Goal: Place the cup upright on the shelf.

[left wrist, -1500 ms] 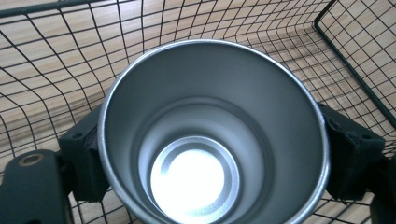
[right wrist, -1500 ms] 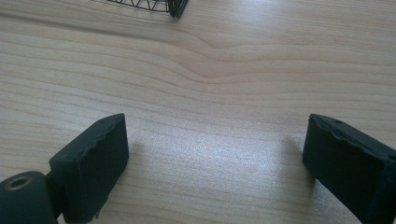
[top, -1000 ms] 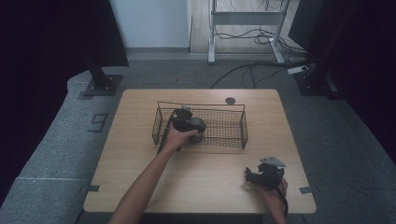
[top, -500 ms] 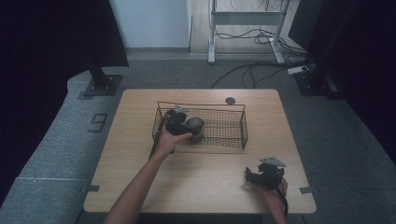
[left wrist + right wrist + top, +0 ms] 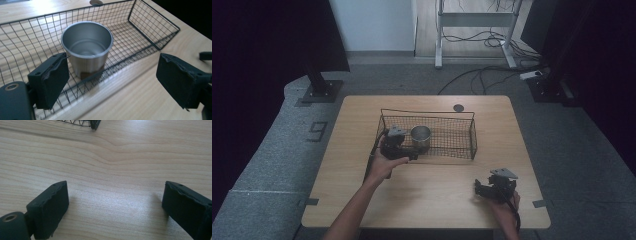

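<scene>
1. While the metal cup (image 5: pixel 87 47) stands upright and empty in the left part of the wire basket (image 5: pixel 464 134), nothing holds it; it rests on the basket's mesh floor, close to the near wall.
2. The left gripper (image 5: pixel 398 146) sits just beside the cup at the basket's near left edge. Its jaws are spread wide and grip nothing: in the left gripper view one pad (image 5: pixel 50 78) is close to the cup's wall, the other is well out over the surface (image 5: pixel 120 155) beyond the basket's rim.
3. The risk, as I judge it, is a knock. The cup is light and tall for its base, so a jaw brushing its wall or snagging the wire rim could tip it or drag the whole basket along.
4. The right gripper (image 5: pixel 497 186) rests near the front right corner of the surface, well apart from the basket, jaws likewise spread wide with bare wood between them.
</scene>
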`<state>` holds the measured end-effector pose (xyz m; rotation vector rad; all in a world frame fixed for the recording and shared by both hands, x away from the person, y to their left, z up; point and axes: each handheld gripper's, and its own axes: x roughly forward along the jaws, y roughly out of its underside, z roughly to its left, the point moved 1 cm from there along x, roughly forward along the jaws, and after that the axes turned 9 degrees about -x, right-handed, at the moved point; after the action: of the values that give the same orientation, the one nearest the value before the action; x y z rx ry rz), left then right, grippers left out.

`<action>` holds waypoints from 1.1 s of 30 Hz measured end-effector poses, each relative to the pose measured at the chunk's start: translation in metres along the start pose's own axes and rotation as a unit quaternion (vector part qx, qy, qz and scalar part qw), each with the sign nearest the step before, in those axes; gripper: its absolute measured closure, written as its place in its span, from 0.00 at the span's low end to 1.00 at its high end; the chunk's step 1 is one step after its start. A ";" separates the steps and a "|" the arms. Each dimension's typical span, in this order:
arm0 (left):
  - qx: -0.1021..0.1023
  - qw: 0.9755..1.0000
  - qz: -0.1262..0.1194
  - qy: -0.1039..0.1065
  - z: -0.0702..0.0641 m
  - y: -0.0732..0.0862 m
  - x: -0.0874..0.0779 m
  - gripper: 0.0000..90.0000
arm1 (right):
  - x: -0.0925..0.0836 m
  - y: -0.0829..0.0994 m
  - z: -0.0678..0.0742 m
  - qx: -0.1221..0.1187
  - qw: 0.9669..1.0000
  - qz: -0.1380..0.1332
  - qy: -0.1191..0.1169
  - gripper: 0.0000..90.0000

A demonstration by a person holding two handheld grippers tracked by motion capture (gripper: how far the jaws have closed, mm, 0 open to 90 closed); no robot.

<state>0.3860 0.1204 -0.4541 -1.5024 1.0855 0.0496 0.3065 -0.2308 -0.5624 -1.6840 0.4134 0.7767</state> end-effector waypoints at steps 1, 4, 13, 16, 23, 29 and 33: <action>-0.002 1.000 -0.003 0.003 0.000 0.004 -0.003 0.13 | 0.000 0.000 0.000 0.001 1.000 0.000 0.000 0.08; -0.005 1.000 -0.007 0.007 0.003 0.016 -0.011 0.13 | 0.000 0.000 0.000 0.000 1.000 0.000 0.000 0.08; -0.017 1.000 -0.002 0.002 0.013 0.054 -0.032 0.14 | 0.000 0.000 0.000 0.000 1.000 0.000 0.000 0.08; -0.026 1.000 -0.002 0.006 0.017 0.068 -0.038 0.15 | 0.000 0.000 0.000 0.000 1.000 0.000 0.000 0.08; -0.044 0.999 0.012 0.008 0.029 0.098 -0.037 0.16 | 0.000 0.000 0.000 0.000 1.000 0.000 0.000 0.08; -0.043 0.999 0.026 -0.001 0.034 0.109 -0.034 0.16 | 0.000 0.000 0.000 0.000 1.000 0.000 0.000 0.08; -0.041 0.999 0.030 -0.007 0.035 0.113 -0.032 0.16 | 0.000 0.000 0.000 0.000 1.000 0.000 0.000 0.08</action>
<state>0.3148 0.1849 -0.5308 -1.5409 1.1282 0.1487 0.3064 -0.2307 -0.5624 -1.6832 0.4134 0.7764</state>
